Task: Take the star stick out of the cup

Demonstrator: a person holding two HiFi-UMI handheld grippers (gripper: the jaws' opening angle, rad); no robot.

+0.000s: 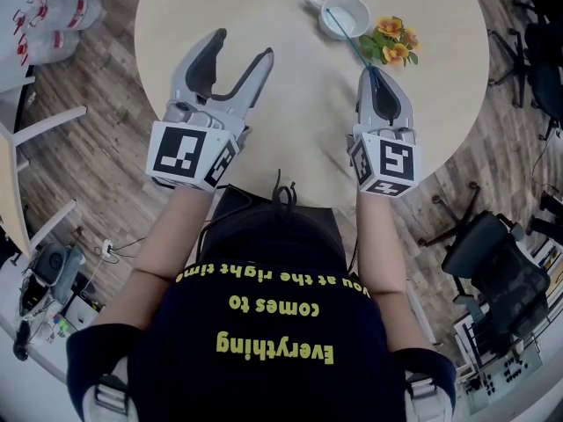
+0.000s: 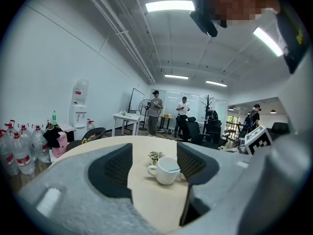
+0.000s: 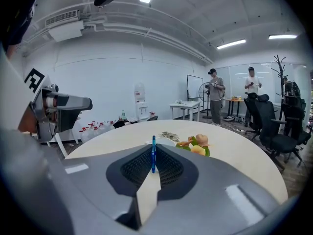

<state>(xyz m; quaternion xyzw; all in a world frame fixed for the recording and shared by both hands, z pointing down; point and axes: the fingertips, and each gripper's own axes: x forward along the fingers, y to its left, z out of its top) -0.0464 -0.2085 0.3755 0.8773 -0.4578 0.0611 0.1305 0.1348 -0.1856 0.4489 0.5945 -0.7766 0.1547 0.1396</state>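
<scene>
My right gripper (image 1: pixel 374 74) has its 2 jaws pinched shut on the star stick (image 1: pixel 352 40). It's a thin blue rod clamped between the pads, with a short bit poking past them. Its far end sits in the white cup (image 1: pixel 345 14), just ahead of the jaw tips (I can't make out the star itself). To do this well I'd hold the pinch firm and draw back and up along the stick's own slant, so it clears the rim without tipping the cup. I'd also avoid swinging right, as the flowers (image 1: pixel 394 42) sit just off that jaw. The left gripper (image 1: pixel 242 47) is wide open with nothing between its pads, the cup well ahead of them. Both forearms reach forward over the table (image 1: pixel 290 112), with the right gripper aimed at the cup and the left angled slightly inward.
</scene>
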